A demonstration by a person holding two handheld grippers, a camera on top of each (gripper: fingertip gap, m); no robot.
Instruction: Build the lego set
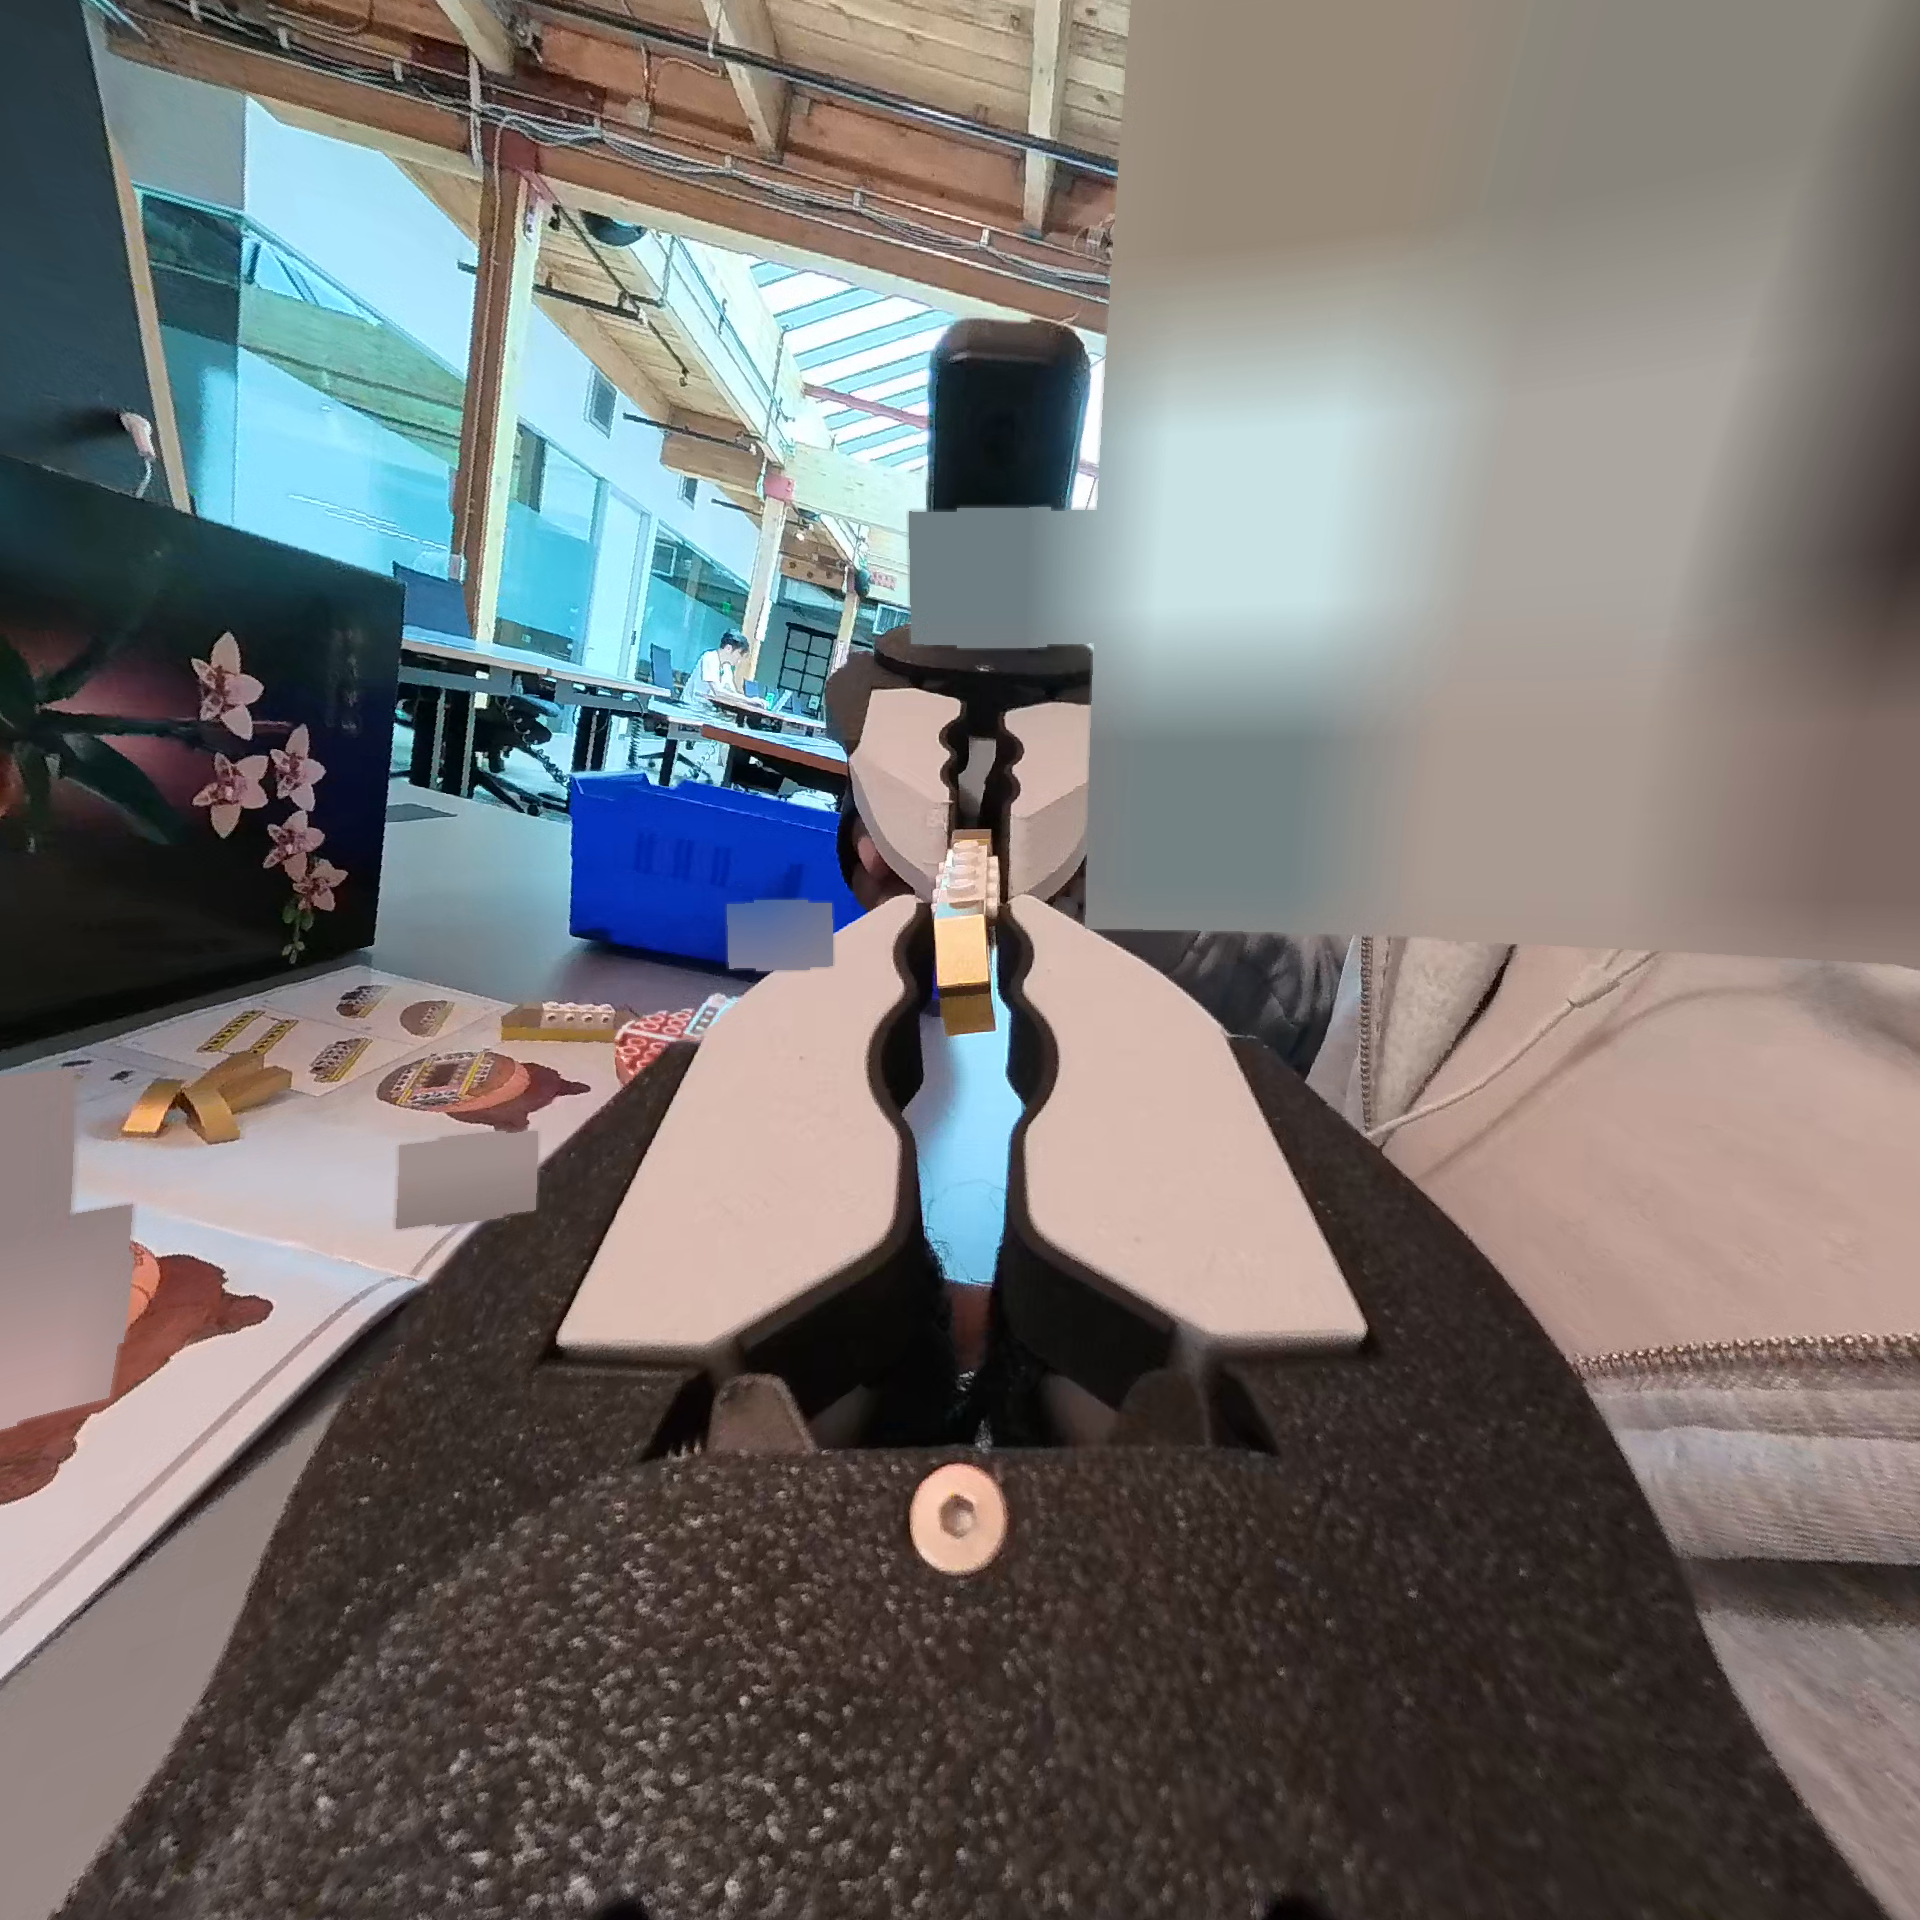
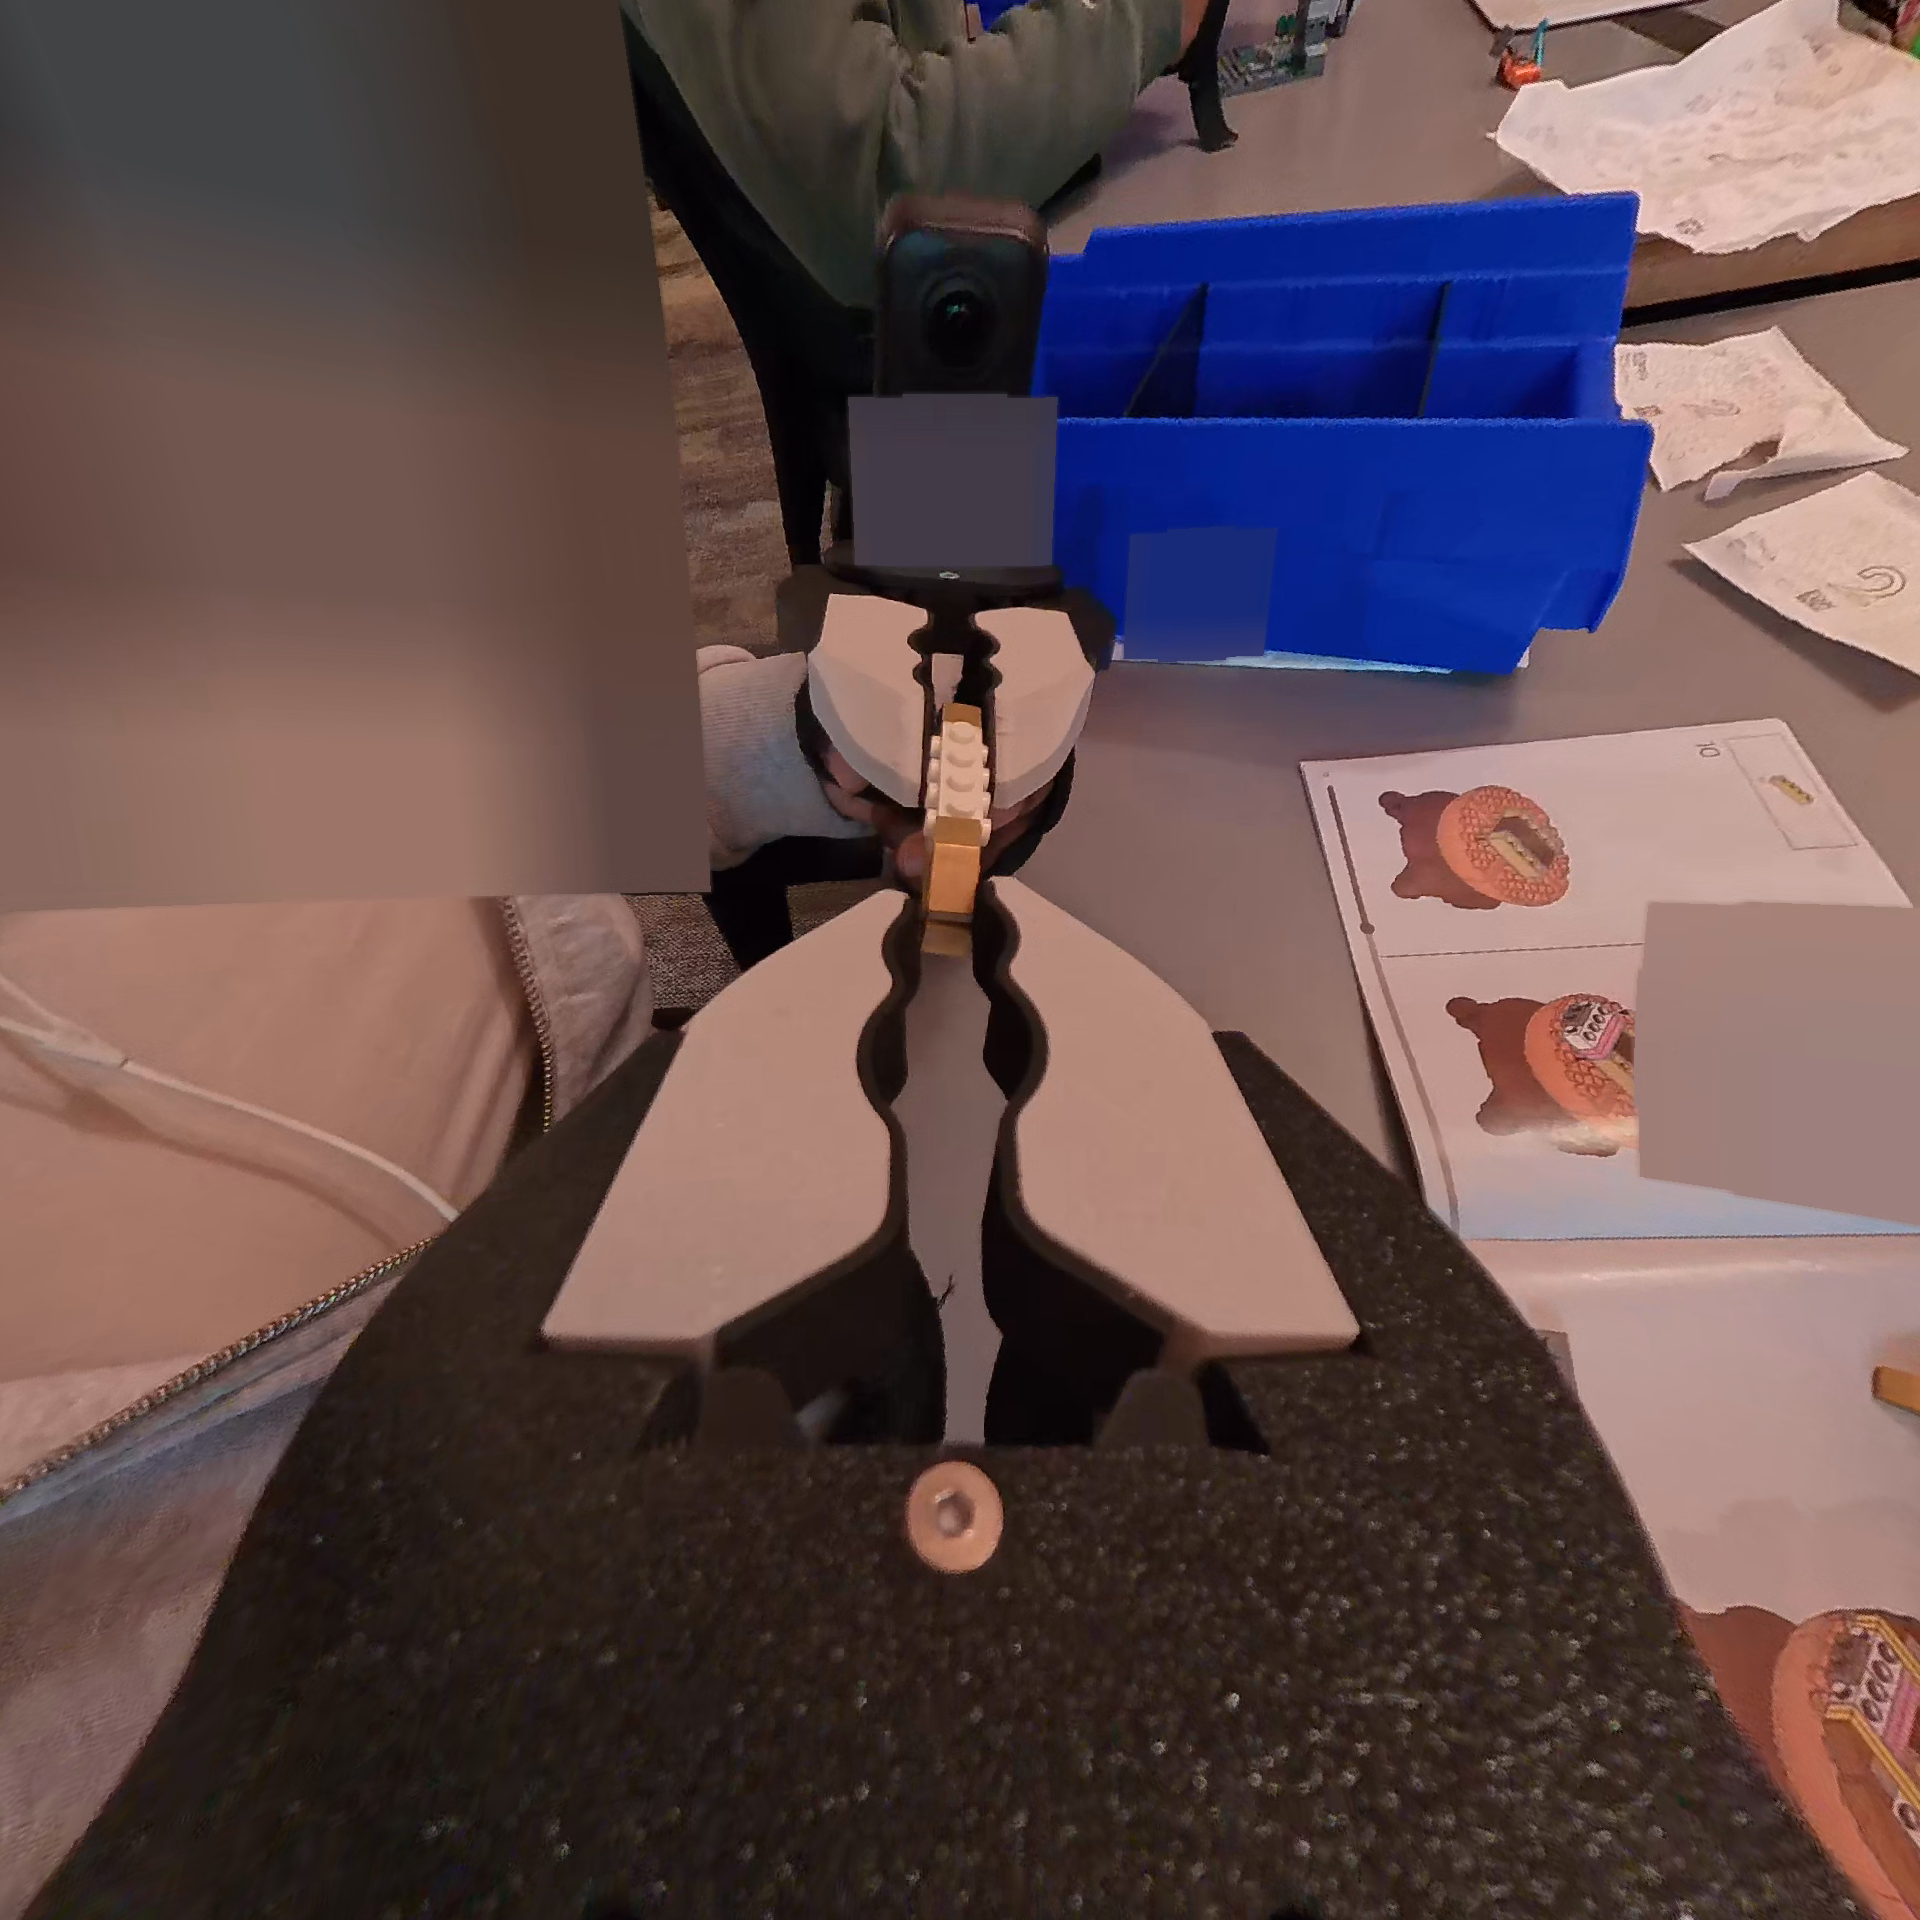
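Gold and white, a small lego assembly (image 1: pixel 964 935) is held in the air between two grippers that face each other tip to tip, above the near edge of a grey worktop (image 1: pixel 478 883). In the left wrist view, a dark box printed with pink flowers (image 1: pixel 187 769) stands at the worktop's left edge. Just beside it lies an open instruction booklet (image 1: pixel 260 1174) carrying loose gold pieces (image 1: pixel 203 1101) and a gold-and-white brick strip (image 1: pixel 569 1020). A blue bin (image 1: pixel 675 862) sits farther back. At centre, the left gripper (image 1: pixel 966 987) pinches the assembly's gold end. The right gripper (image 2: pixel 951 920), seen in its own view, likewise pinches the gold end nearest it, with the white studded plate (image 2: pixel 956 774) running on toward the opposite fingers. To the right, a person's pale zipped top (image 1: pixel 1662 1195) fills the frame.
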